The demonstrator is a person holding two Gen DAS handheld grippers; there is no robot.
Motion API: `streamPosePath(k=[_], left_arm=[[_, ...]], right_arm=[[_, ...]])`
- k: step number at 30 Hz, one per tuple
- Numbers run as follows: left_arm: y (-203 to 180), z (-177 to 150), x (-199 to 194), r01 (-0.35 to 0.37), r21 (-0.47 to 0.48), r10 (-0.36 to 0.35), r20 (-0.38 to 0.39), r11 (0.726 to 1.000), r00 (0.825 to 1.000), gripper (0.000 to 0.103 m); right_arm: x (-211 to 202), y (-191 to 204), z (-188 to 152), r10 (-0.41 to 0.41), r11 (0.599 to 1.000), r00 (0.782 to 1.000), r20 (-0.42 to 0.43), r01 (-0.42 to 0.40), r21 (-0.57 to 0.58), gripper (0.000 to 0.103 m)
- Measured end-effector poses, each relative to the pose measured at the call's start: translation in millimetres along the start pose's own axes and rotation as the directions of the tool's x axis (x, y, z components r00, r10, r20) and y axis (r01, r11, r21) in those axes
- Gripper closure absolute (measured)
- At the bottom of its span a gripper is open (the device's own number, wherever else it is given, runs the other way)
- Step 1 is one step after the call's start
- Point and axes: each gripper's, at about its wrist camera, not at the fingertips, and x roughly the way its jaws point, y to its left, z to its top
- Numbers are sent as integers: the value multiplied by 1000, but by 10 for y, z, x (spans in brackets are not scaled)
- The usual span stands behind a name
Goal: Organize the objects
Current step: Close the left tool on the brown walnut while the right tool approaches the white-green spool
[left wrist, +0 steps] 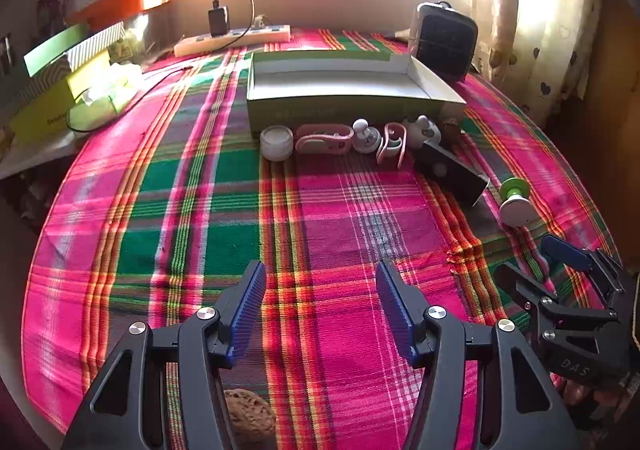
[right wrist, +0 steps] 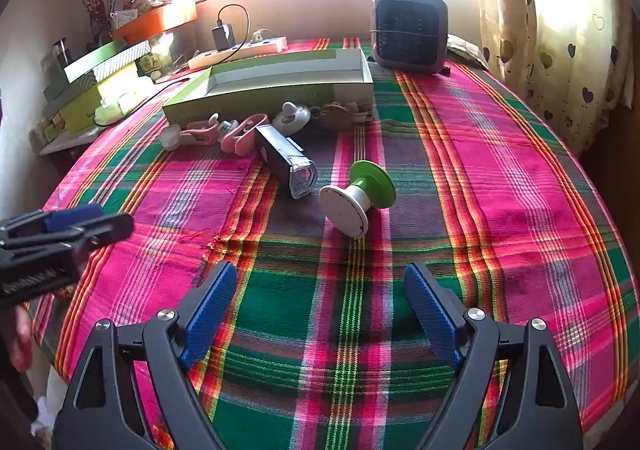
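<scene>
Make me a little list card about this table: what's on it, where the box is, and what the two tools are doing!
surface: plaid tablecloth
box: open green box, empty, near the window
in front of box: small jar, pink clips, black flashlight
lying alone: green and white spool, on its side
behind box: power strip, small fan
left tool: open, holding nothing
right tool: open, holding nothing

Small items line the open green box [left wrist: 348, 110]; black flashlight [right wrist: 286, 160] and green-white spool [right wrist: 360, 198] lie nearer.
</scene>
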Motion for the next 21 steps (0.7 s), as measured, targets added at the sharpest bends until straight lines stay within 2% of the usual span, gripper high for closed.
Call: streamPosePath(k=[6, 13, 21], left_arm=[[220, -69, -306, 59, 11, -60, 57, 998, 997, 47], [380, -386, -432, 104, 19, -104, 50, 994, 993, 47], [413, -573, -395, 99, 27, -100, 25, 995, 995, 47]], right_arm=[[-62, -65, -8, 19, 999, 999, 29, -20, 26, 17], [-101, -128, -2, 23, 999, 999, 48, -25, 47, 17], [-101, -141, -5, 11, 999, 999, 46, -13, 43, 17]])
